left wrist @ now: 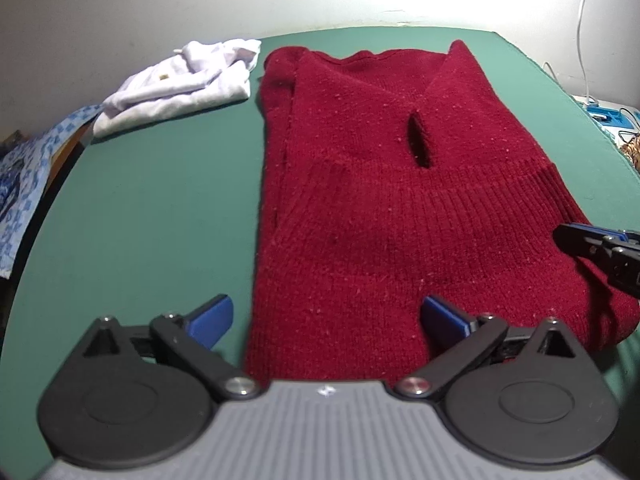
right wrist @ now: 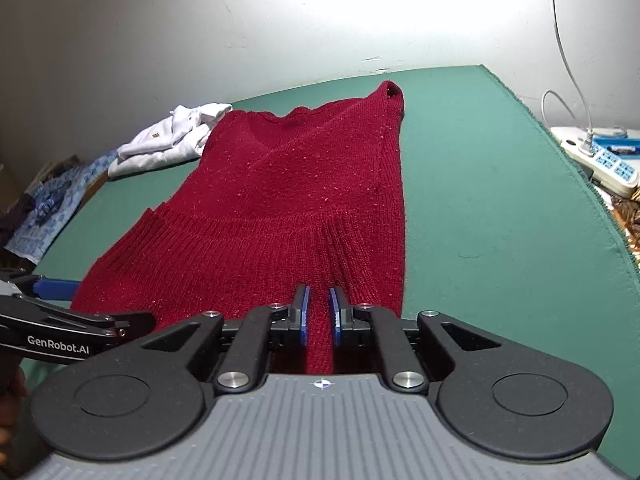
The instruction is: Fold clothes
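The right claw (right wrist: pixel 319 314) pinches a ridge of the red sweater's (right wrist: pixel 296 200) near edge at six o'clock. The left claw (left wrist: pixel 326 318) is spread wide over the same edge, holding nothing. The sweater lies lengthwise on the green worktop (right wrist: pixel 480 200), toward twelve. Best regrip the left corner level with the right before lifting. A white garment (left wrist: pixel 180 84) sits at ten o'clock.

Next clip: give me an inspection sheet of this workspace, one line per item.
Surface: green felt-covered table, flat.
Job's things: dark red knitted sweater, sides folded in; folded white garment at its far left.
Clutter: blue patterned cloth off the table's left edge.
Grippers: left gripper open over the sweater's near edge; right gripper shut on a fold of the sweater.
Cables: white cable to a white power strip.
Surroundings: plain white wall.
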The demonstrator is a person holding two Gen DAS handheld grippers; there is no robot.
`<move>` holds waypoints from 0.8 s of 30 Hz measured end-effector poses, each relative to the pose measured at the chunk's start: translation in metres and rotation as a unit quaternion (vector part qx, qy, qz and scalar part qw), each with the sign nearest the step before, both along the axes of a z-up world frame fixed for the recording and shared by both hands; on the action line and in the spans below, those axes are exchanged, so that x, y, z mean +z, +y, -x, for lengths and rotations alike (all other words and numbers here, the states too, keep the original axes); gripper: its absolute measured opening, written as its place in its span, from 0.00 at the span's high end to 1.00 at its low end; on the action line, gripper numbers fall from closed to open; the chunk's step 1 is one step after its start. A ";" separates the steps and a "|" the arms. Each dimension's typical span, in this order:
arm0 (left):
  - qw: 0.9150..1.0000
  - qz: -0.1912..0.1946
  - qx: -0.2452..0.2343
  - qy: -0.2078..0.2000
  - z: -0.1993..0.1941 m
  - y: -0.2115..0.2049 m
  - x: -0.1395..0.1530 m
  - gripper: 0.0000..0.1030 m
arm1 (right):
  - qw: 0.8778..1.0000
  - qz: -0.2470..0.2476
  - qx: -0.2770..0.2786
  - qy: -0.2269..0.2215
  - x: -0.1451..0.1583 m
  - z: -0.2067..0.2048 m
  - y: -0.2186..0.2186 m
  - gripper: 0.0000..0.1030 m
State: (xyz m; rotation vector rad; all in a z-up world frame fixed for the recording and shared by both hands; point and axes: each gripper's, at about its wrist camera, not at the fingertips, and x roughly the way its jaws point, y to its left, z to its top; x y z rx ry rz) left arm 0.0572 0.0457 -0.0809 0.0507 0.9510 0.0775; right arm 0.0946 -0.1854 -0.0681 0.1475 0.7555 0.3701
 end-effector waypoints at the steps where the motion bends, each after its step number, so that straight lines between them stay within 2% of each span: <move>1: 1.000 0.002 0.004 0.002 0.000 0.000 0.000 0.01 | 1.000 -0.003 0.002 0.000 -0.001 -0.001 -0.002 0.92; 4: 1.000 0.000 0.012 0.005 0.000 -0.001 0.000 0.01 | 1.000 -0.010 0.009 0.000 -0.002 -0.002 -0.006 0.92; 10: 1.000 -0.008 0.016 0.006 0.000 -0.004 0.000 0.01 | 1.000 0.005 0.019 -0.010 0.001 0.000 -0.008 0.92; 13: 1.000 -0.007 0.016 0.009 -0.001 -0.004 0.001 0.01 | 0.999 -0.027 -0.017 -0.011 0.013 0.002 -0.020 0.89; 16: 1.000 -0.005 0.014 0.012 -0.002 -0.003 0.001 0.01 | 0.998 -0.048 -0.018 -0.020 0.027 0.006 -0.025 0.90; 21: 1.000 -0.002 0.005 0.018 -0.005 -0.002 0.000 0.01 | 0.999 -0.015 0.024 -0.019 0.030 0.008 0.000 0.92; 24: 1.000 -0.001 -0.001 0.019 -0.005 -0.002 0.000 0.01 | 0.999 0.008 0.036 0.003 0.017 0.009 0.014 0.92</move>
